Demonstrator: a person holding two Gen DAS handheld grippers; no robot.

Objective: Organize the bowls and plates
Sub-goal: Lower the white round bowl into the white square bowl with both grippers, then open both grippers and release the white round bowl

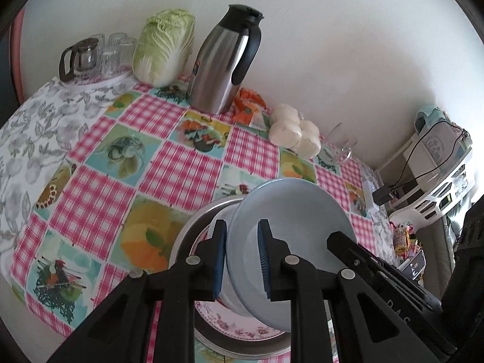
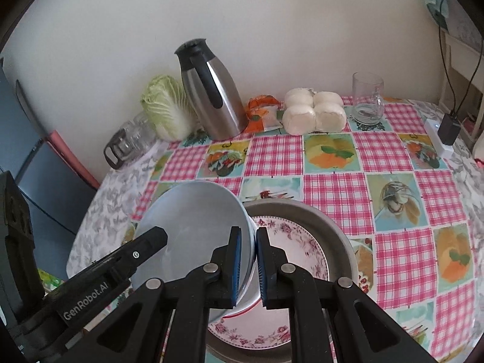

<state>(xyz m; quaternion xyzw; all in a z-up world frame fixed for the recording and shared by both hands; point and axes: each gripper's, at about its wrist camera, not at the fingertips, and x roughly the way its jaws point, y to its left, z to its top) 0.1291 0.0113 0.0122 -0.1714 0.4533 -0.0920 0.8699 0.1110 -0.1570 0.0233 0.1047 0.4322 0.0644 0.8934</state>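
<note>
Pale blue bowl [image 2: 193, 227], tilted on edge above a floral plate [image 2: 299, 242] lying in a round metal pan [image 2: 335, 227] on the counter [image 2: 393, 187], which carries a pink-check, food-print cloth. Right claw [image 2: 248, 267]: jaws nearly together, clamped on the bowl's rim. Left claw [image 1: 242, 260]: narrow gap, pads either side of the bowl's opposite rim, gripping it. Legible writing: "GenRobot.AI", white on the left claw's black body, seen from the right wrist. Along the wall: steel thermal carafe [image 2: 208, 96], napa cabbage [image 2: 165, 107], bagged white buns [image 2: 314, 110], glass mug [image 2: 367, 98].
</note>
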